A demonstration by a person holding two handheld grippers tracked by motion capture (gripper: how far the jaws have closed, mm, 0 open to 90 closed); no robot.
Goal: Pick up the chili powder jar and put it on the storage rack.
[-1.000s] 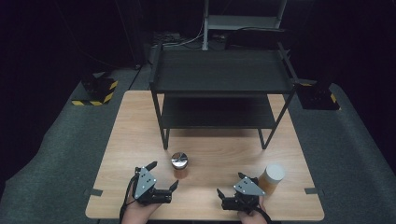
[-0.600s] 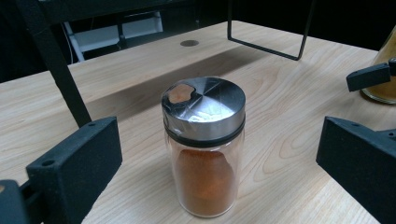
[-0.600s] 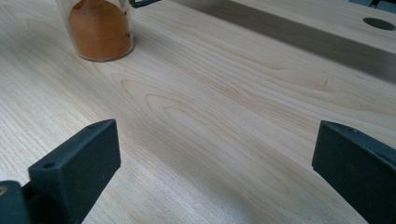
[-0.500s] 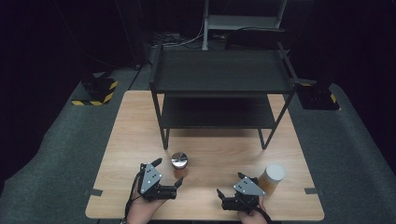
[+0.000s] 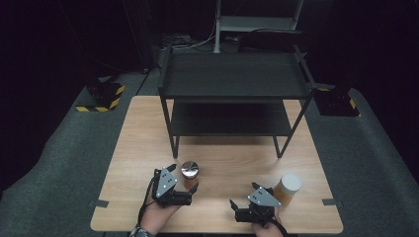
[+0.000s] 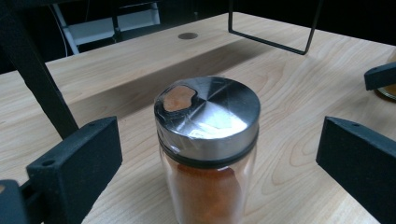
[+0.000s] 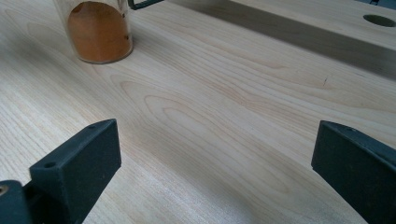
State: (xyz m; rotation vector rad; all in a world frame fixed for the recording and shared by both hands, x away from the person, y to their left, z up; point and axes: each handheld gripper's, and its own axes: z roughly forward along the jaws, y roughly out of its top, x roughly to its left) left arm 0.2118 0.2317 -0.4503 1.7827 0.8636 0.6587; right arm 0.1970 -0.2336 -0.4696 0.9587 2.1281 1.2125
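Near the worktop's (image 5: pixel 148 143) front edge, the left claw (image 6: pixel 219 154) is gaping wide around the spice jar (image 6: pixel 208 149), holding nothing; closing off-centre risks toppling it.

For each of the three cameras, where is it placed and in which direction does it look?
High view: above the person's side, facing forward and down on the table and black shelf; both hands and grippers show.
Left gripper view: rides the left gripper, facing the metal-lidded spice jar between its open jaws.
Right gripper view: rides the right gripper, looking low across the wood; open jaws show.
Shared: that spice jar appears in all three views.
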